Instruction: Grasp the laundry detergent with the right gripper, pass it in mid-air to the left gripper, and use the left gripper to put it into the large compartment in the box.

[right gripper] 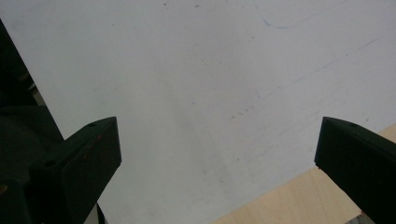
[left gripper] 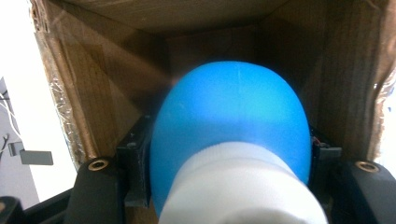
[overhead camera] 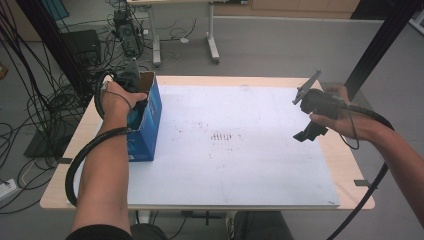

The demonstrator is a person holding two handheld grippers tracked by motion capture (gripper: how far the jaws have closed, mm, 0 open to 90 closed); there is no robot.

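My left gripper (left gripper: 229, 186) is clamped on a blue-and-white object (left gripper: 231, 140) deep inside the cardboard box (overhead camera: 150, 107) at the bench's left edge. I'd move it straight, clear of the walls. My right gripper (right gripper: 217, 154) hangs wide, empty.

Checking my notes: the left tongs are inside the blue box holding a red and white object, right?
Not quite: the object gripped by the left tongs is blue and white, not red, as the left gripper view shows. They are inside the blue box.
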